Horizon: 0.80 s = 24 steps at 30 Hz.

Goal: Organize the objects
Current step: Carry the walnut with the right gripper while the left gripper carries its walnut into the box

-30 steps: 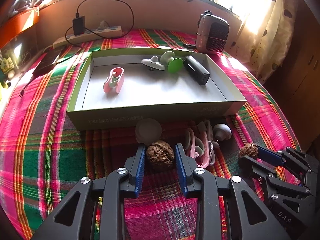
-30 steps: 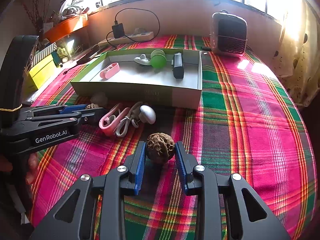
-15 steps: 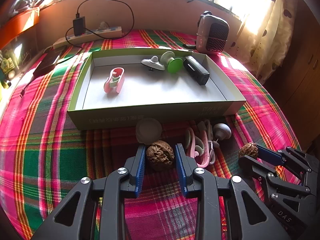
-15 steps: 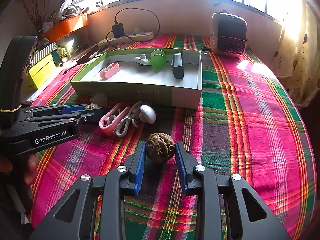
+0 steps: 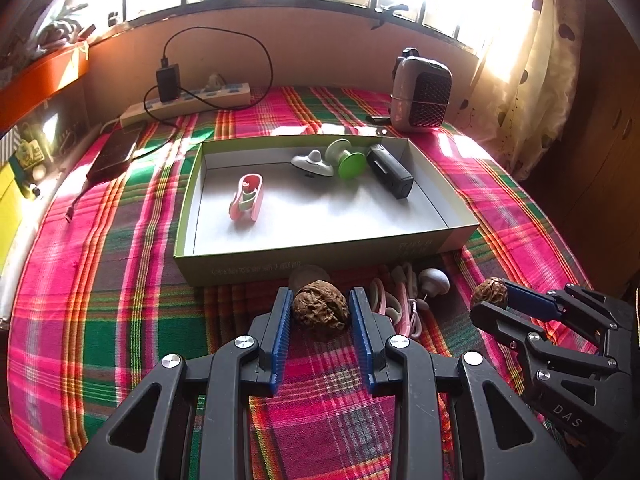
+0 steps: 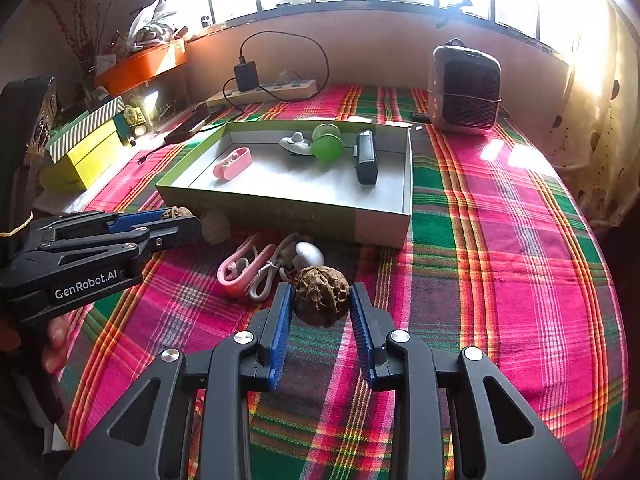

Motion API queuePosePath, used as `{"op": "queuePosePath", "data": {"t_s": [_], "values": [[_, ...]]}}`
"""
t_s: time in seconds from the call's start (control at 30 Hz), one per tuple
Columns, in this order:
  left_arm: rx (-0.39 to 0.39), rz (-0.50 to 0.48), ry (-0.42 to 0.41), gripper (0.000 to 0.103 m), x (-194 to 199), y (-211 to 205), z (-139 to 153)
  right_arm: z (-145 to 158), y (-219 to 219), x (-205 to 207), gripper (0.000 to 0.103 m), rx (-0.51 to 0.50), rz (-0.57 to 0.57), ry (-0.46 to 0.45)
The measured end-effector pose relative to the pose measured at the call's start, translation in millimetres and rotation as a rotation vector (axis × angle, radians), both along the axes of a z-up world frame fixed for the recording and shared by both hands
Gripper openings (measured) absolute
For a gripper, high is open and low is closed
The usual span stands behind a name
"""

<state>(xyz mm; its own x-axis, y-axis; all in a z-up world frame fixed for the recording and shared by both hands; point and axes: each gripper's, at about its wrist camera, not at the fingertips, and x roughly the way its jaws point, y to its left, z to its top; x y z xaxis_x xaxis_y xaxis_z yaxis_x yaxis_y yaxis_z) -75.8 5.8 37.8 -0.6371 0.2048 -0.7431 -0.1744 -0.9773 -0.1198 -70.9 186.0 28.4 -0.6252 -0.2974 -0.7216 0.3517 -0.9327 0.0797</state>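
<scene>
Two walnuts here, one per gripper. First walnut (image 5: 319, 310) pinched between the blue pads of the left gripper (image 5: 319, 312), sitting around 6 o'clock from the green box (image 5: 320, 258), just in front of its near wall. Second walnut (image 6: 321, 295) clamped the same way in the right gripper (image 6: 321, 300), jaws narrow around it, over the plaid cloth (image 6: 500, 260). Looks lifted a bit, but can't say for sure.

Between the two, a pink earphone tangle (image 6: 244, 268) and a white mushroom-shaped thing (image 6: 309, 255), close to the box wall. Inside the box: pink case (image 5: 246, 197) at 9 o'clock, grey spinner (image 5: 312, 162), green knob (image 5: 347, 160) and black gadget (image 5: 390, 170) lined up toward 12 to 2 o'clock. Small heater (image 5: 421, 96) past the far right corner, power strip (image 5: 188, 104) off at 11 o'clock.
</scene>
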Motion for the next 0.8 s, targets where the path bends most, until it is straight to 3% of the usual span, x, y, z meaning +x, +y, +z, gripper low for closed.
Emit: {"op": "queuePosePath", "data": {"t_s": [0.4,0.8], "values": [[0.035,0.016,0.012,0.027,-19.6,-14.7,13.9,20.5,-8.4,-23.0,0.031,-0.015,0.023,0.031],[0.019,0.042,0.015,0.027,-63.1,-30.2,18.4,26.6,-25.6,-68.3,0.031,-0.021,0.051,0.026]]}}
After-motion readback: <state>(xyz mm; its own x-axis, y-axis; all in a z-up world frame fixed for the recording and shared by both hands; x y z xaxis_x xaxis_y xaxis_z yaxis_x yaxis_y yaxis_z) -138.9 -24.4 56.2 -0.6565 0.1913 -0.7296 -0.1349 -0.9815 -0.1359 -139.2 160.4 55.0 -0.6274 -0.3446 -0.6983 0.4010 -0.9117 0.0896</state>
